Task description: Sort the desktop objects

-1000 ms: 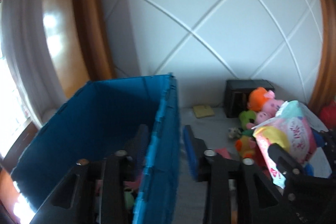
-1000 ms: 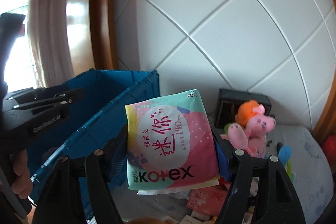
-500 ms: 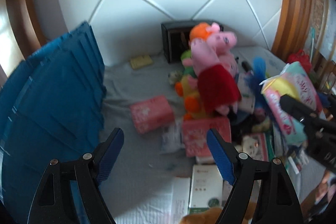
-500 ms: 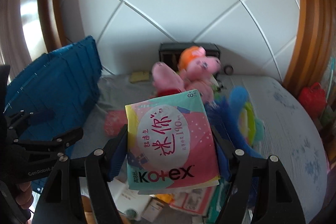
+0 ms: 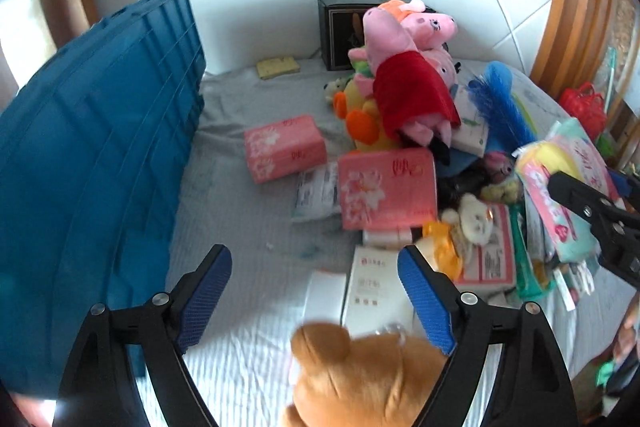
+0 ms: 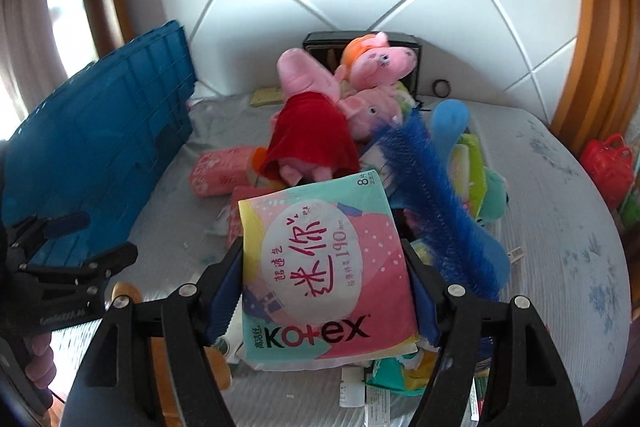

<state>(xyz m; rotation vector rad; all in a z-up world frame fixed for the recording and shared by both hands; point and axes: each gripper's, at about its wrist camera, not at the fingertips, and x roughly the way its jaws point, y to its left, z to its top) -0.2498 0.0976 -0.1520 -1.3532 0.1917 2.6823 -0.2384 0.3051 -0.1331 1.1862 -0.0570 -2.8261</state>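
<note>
Big ribbed blue plastic crate stands tall off to the left of the left gripper, its wall close beside the left finger. Ahead of both tools, a heap on the grey quilted cloth: pink plush pig in a red dress at the far end on top, two pink floral tissue packs nearer, white boxes and small soft toys spilling toward the right.

Now the held thing: a flat, soft plastic Kotex pad packet, pastel pink, mint and yellow with a white oval and red characters, upright and facing the right wrist camera. The right gripper is clamped on it, blue pads pressing both side edges, packet above the clutter.

Left gripper: jaws have just been widening, standing well apart, nothing between the blue pads. An orange-brown plush bear head sits just below its right finger.
</note>
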